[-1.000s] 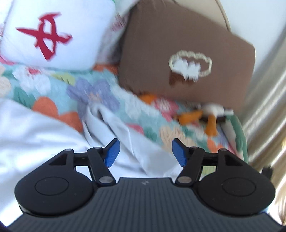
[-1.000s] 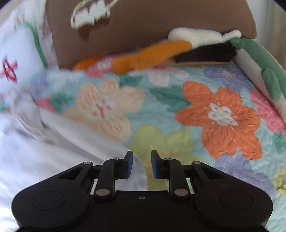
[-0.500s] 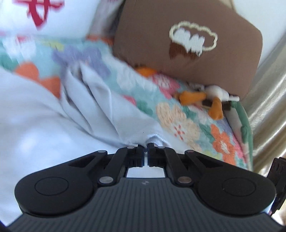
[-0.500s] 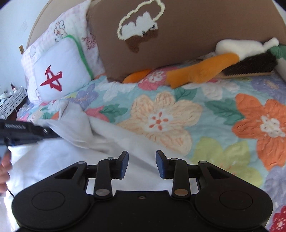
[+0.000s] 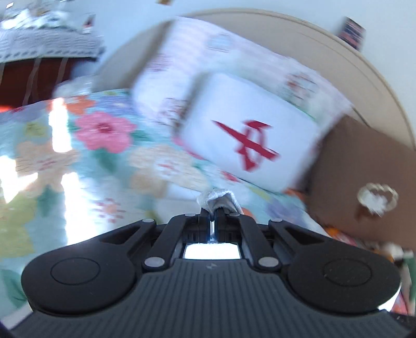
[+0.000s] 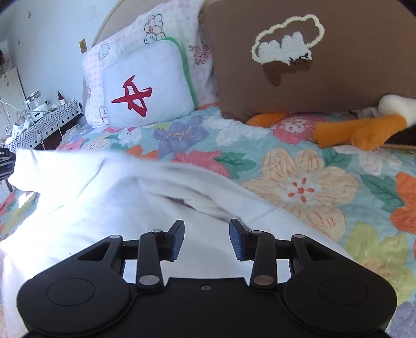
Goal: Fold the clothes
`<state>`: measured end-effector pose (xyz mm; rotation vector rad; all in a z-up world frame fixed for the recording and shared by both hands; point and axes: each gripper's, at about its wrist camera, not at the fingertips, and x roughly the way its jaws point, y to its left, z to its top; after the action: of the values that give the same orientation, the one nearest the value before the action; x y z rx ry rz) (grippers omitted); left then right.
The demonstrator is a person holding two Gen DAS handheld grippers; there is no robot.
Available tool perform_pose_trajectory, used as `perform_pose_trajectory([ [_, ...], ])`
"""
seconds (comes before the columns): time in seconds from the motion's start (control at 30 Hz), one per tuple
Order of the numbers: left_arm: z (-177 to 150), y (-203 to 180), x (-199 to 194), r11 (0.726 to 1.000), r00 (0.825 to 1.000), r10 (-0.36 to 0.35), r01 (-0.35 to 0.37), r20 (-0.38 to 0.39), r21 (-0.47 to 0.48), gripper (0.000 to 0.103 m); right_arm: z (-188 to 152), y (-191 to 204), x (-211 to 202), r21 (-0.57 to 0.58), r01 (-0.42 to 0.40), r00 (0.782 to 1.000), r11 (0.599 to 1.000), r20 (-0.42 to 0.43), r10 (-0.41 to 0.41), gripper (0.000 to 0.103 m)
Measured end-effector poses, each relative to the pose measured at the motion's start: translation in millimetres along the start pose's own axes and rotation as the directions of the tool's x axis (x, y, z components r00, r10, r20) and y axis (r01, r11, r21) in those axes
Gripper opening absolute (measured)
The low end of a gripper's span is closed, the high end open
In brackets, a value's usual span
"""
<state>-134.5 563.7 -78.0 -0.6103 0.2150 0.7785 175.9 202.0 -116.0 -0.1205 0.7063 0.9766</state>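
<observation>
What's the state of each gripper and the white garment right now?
left gripper: shut on a pinch of the white garment
right gripper: open, holding nothing, above the cloth
white garment: spread rumpled on the floral quilt, one part lifted at left

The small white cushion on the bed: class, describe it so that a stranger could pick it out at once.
Start at the curved beige headboard and find the big pink-and-white pillow propped against it. The small white cushion leans on the front of that pillow, left of the large brown cushion. It alone has a bold red brush-stroke mark and a green edge.
</observation>
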Motion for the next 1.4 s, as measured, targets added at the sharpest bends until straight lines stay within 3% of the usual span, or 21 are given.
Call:
perform_pose_trajectory([
  [0.1,3.2,22.3,13.7,0.998,0.999,0.042,-0.042,-0.006,-0.045,0.002,2.9,4.7,1.4,-0.001,0.009,1.0,1.0,0.009,-0.009,0.043],
  [0.2,-1.0,35.9,25.6,0.994,0.998,0.009,-0.016,-0.062,-0.111,0.002,5.1,13.5,5.0,-0.037,0.027,1.0,0.999,0.004,-0.027,0.044],
  [0.43,1.7,39.5,27.1,0.988,0.996,-0.063,0.053,-0.063,-0.148,0.002,-1.8,44.1,8.1,-0.262,0.037,0.999,0.964,-0.013,-0.041,0.048],
  [0.47,2.2,40.8,27.6,0.985,0.995,-0.074,0.062,-0.066,-0.16,0.002,-4.9,50.4,9.3,-0.306,0.023,0.999,0.952,-0.025,-0.032,0.054],
  [0.57,0.6,41.2,33.1,0.98,0.992,-0.095,0.078,-0.086,-0.181,0.002,-17.1,74.2,17.2,-0.475,0.046,0.997,0.879,-0.029,-0.068,0.06],
  [0.7,0.9,28.3,39.7,0.984,0.989,-0.116,0.102,-0.095,-0.145,0.002,-24.3,99.9,35.6,-0.67,0.185,0.98,0.719,0.066,-0.189,0.061],
  [0.8,2.5,13.4,44.0,0.984,0.985,-0.143,0.13,-0.102,-0.118,0.002,-20.2,95.2,57.0,-0.706,0.147,0.98,0.693,0.007,-0.201,0.065],
  [0.83,3.8,5.2,45.3,0.984,0.983,-0.153,0.142,-0.104,-0.104,0.002,-17.8,93.0,59.3,-0.712,0.137,0.982,0.689,0.008,-0.187,0.061],
  [0.87,6.2,-6.0,46.6,0.985,0.981,-0.16,0.152,-0.106,-0.081,0.002,-15.2,90.8,61.5,-0.717,0.127,0.985,0.685,0.009,-0.173,0.044],
  [0.9,9.9,-18.2,48.3,0.984,0.979,-0.174,0.169,-0.11,-0.056,0.002,-7.5,84.8,60.7,-0.689,0.12,0.987,0.714,0.007,-0.159,0.03],
  [0.93,14.6,-30.9,51.2,0.981,0.975,-0.194,0.191,-0.112,-0.036,0.002,3.5,76.1,57.2,-0.628,0.119,0.989,0.769,0.009,-0.146,0.016],
  [0.97,20.9,-46.5,54.6,0.976,0.97,-0.218,0.217,-0.108,-0.015,0.002,14.8,63.5,48.7,-0.531,0.131,0.991,0.837,0.04,-0.129,0.016],
  [1.03,33.4,-75.0,63.8,0.964,0.959,-0.265,0.266,-0.097,0.0,0.002,31.0,32.9,35.6,-0.358,0.139,0.99,0.924,0.072,-0.121,0.016],
  [1.1,47.1,-110.1,82.0,0.955,0.951,-0.295,0.297,-0.088,0.003,0.002,45.5,-12.2,22.8,-0.119,0.149,0.986,0.982,0.087,-0.139,0.017],
  [1.17,55.4,-146.3,102.2,0.95,0.948,-0.307,0.311,-0.084,0.03,0.002,45.6,-60.5,9.6,0.128,0.149,0.981,0.981,0.104,-0.162,0.016],
  [1.23,57.3,-187.3,128.4,0.942,0.942,-0.322,0.33,-0.097,0.07,0.002,41.3,-98.3,1.8,0.286,0.164,0.974,0.944,0.103,-0.2,0.011],
  [1.3,53.0,-223.8,154.5,0.939,0.944,-0.308,0.322,-0.117,0.118,0.002,36.2,-115.9,-0.4,0.313,0.226,0.959,0.923,0.095,-0.267,0.004],
  [1.4,45.9,-258.0,181.3,0.937,0.949,-0.296,0.311,-0.108,0.162,0.002,35.0,-127.4,-1.8,0.317,0.283,0.941,0.905,0.091,-0.326,0.003],
])
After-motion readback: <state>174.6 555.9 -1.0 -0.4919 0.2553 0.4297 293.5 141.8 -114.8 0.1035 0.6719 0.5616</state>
